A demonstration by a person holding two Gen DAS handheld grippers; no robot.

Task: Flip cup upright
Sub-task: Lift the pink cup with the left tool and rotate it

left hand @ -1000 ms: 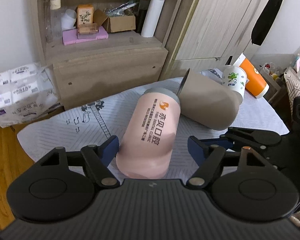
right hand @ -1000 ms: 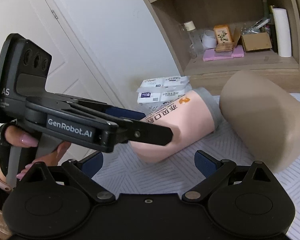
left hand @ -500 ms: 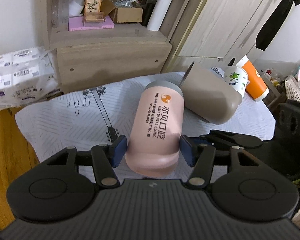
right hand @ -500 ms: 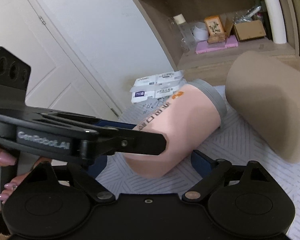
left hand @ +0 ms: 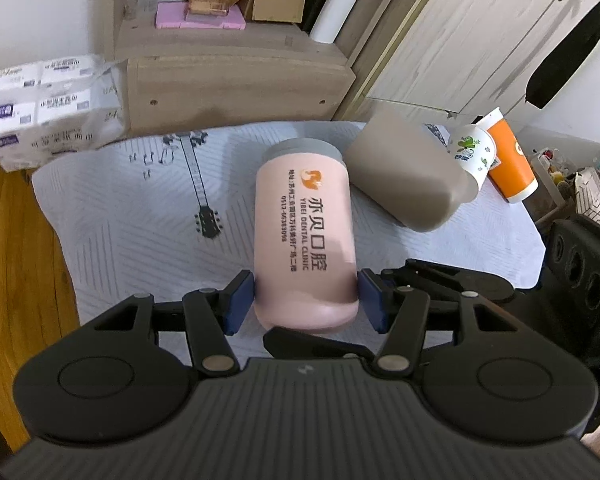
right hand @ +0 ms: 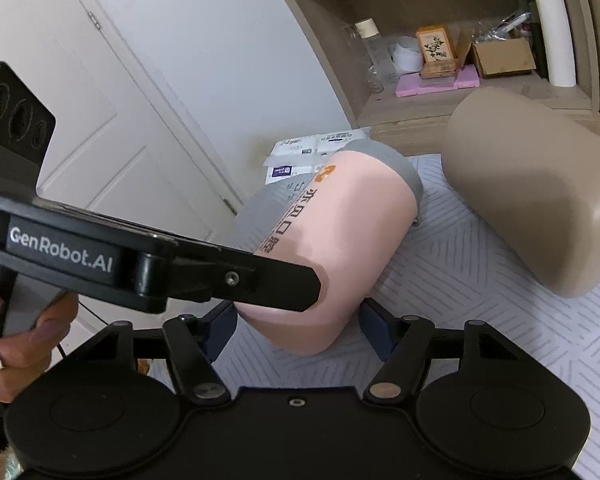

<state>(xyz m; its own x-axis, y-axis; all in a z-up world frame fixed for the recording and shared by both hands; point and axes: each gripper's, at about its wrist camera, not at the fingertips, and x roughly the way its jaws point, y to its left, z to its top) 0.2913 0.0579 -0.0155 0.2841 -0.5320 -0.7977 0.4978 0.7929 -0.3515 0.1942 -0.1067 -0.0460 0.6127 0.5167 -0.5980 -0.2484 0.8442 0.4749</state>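
Since a second ago the left tongs point(left hand: 306, 300) have closed from a wide stance onto the base end of the pink cup point(left hand: 306, 236), and the cup's near end has come up off the tabletop point(left hand: 120, 232); its blue pads point(left hand: 242, 300) now press both flanks. That suggests the pick is made and the turning step is about to begin, though nothing is upright yet.

The right tongs point(right hand: 298, 328) sit close around the same rounded base end. Their blue pads point(right hand: 370, 330) flank the cup, but whether they touch it cannot be told from these views.

In the left wrist view the cup's long axis runs from 6 o'clock to 12 o'clock, closed base nearest the camera and grey-rimmed mouth pointing away at 12, tilted down toward the cloth. In the right wrist view the same axis slants toward 1 o'clock. It is near the middle of the tabletop, with a tan cup point(left hand: 412, 176) lying on its side just beside it at 2 o'clock, and two paper cups point(left hand: 496, 156) further out that way.

To finish, the mouth end probably has to swing up through a quarter turn.
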